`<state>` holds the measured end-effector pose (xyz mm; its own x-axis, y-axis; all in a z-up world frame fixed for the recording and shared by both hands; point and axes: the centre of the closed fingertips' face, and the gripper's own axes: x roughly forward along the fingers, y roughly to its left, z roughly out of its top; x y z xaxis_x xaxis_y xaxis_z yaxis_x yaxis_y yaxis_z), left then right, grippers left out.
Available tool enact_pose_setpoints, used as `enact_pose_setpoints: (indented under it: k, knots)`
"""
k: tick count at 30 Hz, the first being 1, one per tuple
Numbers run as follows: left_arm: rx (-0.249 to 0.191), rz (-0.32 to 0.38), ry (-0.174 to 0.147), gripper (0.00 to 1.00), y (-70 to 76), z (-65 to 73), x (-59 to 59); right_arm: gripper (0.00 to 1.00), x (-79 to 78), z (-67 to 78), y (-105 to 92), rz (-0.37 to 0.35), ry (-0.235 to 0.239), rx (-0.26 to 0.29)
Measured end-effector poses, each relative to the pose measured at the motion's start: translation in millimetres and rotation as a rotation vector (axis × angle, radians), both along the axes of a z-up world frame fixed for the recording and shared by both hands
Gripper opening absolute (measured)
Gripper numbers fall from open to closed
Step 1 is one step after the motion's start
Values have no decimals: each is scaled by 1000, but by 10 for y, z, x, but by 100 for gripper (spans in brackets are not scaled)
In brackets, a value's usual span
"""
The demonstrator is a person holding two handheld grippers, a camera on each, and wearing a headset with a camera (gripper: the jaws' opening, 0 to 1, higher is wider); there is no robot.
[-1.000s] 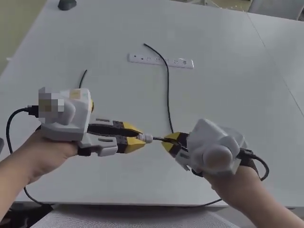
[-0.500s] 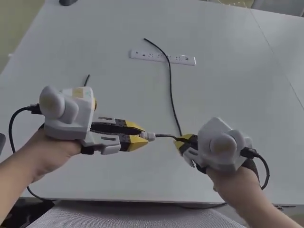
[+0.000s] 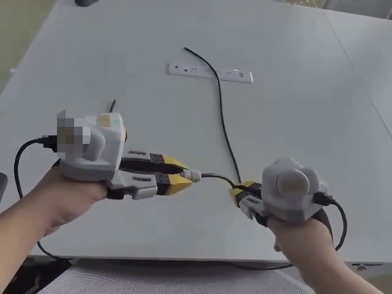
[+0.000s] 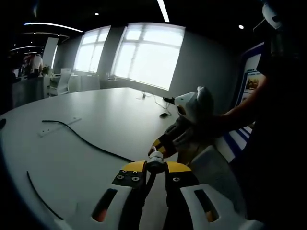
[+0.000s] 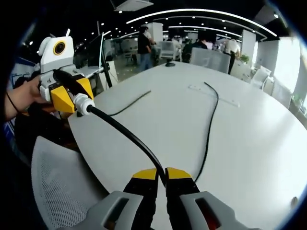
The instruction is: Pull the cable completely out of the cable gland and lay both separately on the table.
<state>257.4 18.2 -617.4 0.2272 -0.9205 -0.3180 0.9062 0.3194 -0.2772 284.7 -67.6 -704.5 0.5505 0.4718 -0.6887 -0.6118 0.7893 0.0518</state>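
Above the table's [image 3: 294, 92] near edge, my left gripper [image 3: 182, 176] pinches the white cable gland [image 3: 191, 176]. My right gripper [image 3: 239, 191] pinches the black cable [image 3: 222, 116] emerging from it. The cable trails across the table, past the power strip [image 3: 208, 73].

Two tongs [image 3: 180, 175] [image 3: 236, 192], one cable gland [image 3: 190, 176], one long cable [image 3: 222, 116], one short cable [image 3: 112, 105], one power strip [image 3: 208, 73].

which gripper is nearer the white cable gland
Left. The left gripper is shut on the cable gland, touching it. The right gripper is shut on the cable farther along, apart from the gland.
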Motion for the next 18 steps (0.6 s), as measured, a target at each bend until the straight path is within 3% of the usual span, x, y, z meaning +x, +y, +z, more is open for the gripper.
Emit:
enact_pose_setpoints:
  k: [7,14,18]
  knots:
    - [-8,13,0,15,33,33,28,1,-53,42,6,50,-29,-3]
    - [-16,17,9,15,37,49,28,1,-69,78,20,108,-75,-51]
    - [-20,15,16,15,36,61,19,6,-83,178,55,145,-108,-63]
